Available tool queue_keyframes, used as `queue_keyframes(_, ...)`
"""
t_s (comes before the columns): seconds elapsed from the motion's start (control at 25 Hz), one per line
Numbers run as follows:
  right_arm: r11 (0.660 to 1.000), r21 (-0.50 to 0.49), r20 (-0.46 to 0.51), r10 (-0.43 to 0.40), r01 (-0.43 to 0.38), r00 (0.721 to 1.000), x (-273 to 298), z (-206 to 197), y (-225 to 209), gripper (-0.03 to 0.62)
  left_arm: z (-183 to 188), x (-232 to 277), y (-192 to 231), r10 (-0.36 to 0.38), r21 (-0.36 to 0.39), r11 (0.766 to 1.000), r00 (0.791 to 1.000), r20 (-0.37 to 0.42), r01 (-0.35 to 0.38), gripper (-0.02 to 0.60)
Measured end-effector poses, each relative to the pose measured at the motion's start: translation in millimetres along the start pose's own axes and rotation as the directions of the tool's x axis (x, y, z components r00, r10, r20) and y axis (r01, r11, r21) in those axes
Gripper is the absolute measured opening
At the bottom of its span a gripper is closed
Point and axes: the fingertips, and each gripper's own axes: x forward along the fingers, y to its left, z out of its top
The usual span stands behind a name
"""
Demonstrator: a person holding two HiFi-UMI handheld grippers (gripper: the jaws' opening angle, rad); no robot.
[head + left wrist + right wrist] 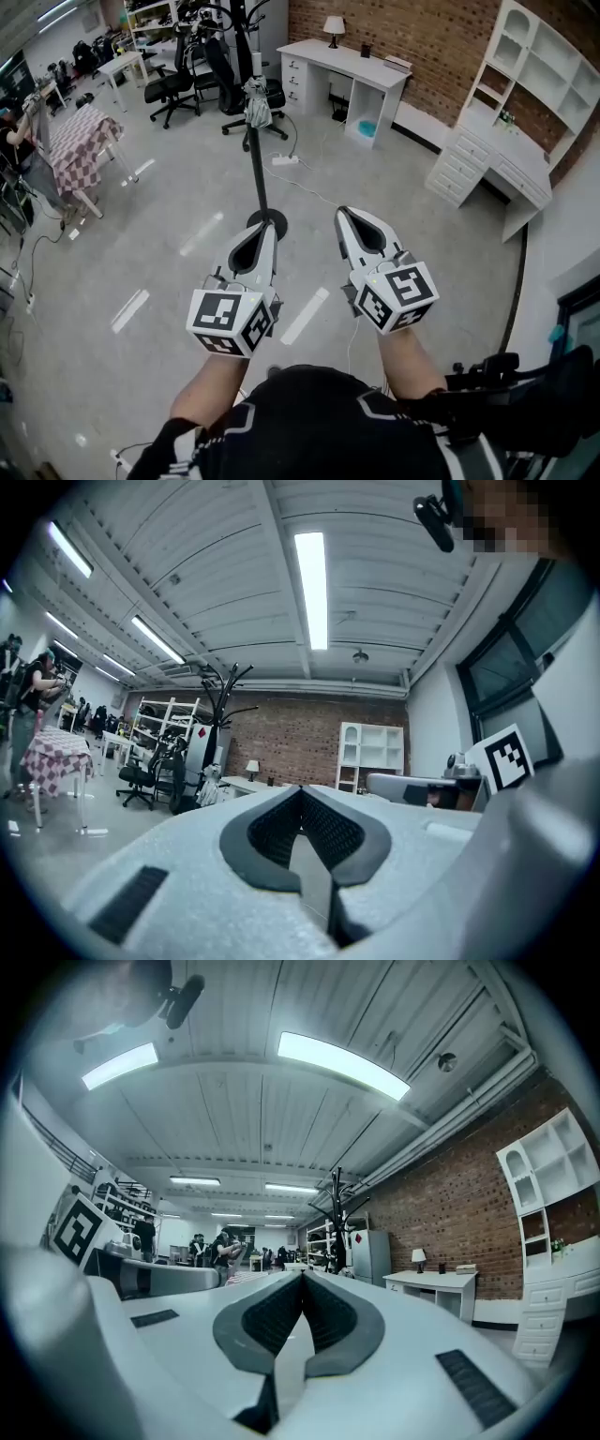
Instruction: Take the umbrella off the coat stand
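Left tongs, right tongs level, side by side, both clenched empty; umbrella well ahead.

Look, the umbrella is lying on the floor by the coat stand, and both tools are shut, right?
Not quite: the umbrella isn't on the floor. It hangs on the coat stand, as the head view shows. The left tool and right tool are both shut.

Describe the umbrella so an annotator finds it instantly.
Start at the brick wall and white desk. Left of the desk stands a black coat stand on a round base. The umbrella is the grey folded bundle hanging on its pole, paler than the black chairs behind.
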Motion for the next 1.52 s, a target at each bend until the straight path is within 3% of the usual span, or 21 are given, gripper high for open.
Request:
queue_keyframes(0.52, 1.0, -0.023, -0.027, -0.018, 0.018, 0.999, 18.3, -11.7, 29.9, 0.002, -9.6, -11.1, 34.2, -0.062, -0.055, 0.997, 0.998, 0.01, 0.063, 0.011)
queue_keyframes(0.8, 1.0, -0.008, -0.008, 0.012, -0.012, 1.0, 34.6, -17.7, 36.8, 0.002, -20.5, -3.6, 49.0, -0.077, -0.057, 0.995, 0.997, 0.003, 0.077, 0.011)
queue_keyframes(1.52, 0.996, -0.019, 0.057, 0.087, -0.086, 0.995, 109.3, 1.7, -82.8, 0.002, -8.7, 122.5, 52.7, 0.033, 0.001, 0.999, 0.999, -0.002, -0.033, 0.011)
